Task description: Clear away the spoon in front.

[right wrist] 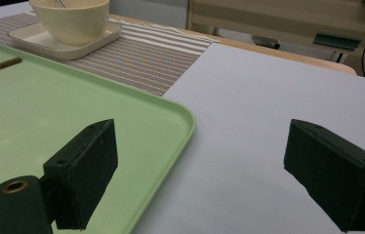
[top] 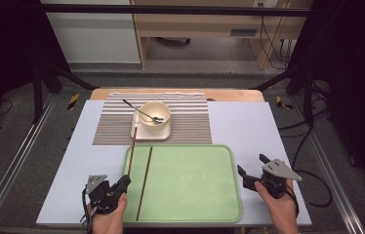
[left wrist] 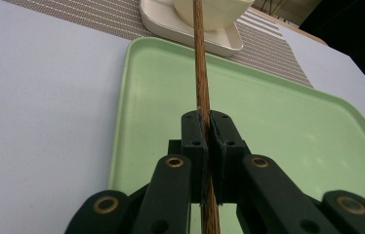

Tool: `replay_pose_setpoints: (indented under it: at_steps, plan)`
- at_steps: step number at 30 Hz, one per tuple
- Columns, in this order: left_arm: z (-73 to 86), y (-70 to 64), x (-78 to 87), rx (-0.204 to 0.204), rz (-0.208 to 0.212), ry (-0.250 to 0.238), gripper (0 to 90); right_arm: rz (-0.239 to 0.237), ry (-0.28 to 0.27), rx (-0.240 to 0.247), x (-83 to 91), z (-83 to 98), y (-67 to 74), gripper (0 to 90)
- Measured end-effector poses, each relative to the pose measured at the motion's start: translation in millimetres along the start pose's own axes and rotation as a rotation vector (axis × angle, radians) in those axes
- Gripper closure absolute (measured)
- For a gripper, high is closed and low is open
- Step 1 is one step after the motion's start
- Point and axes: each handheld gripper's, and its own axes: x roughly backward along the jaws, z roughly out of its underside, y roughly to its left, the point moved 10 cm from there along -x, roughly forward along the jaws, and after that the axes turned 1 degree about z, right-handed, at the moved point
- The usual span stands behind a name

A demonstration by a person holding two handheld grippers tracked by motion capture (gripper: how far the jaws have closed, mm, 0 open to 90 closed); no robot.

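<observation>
Our left tongs point(left wrist: 205, 146) pinch a chopstick point(left wrist: 201, 58) pointing straight ahead toward the bowl point(top: 154, 113); our right tongs point(right wrist: 200, 175) gape.

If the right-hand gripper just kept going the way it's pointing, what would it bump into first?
Probably nothing soon. The right gripper, jaws open, points over the bare grey tabletop just right of the green tray. Its way looks free up to the striped placemat, though depth is hard to judge.

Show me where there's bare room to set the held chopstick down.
Bare: the green tray right of the lying chopstick, and the white table between placemat and right gripper. Crowded: around the bowl, where the left gripper's held chopstick points.
</observation>
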Motion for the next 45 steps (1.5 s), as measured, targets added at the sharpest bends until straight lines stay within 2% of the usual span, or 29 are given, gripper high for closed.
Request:
replay_pose_setpoints:
  at_steps: [19,45]
  plan:
    - [8.4,-2.9,7.3,0.013,0.008,-0.001,85.4,-0.004,0.003,0.001,-0.5,0.4,1.3,12.4]
    - [38.6,-3.2,-1.1,0.032,0.005,0.057,85.3,-0.009,0.004,-0.003,-0.5,0.4,2.8,12.2]
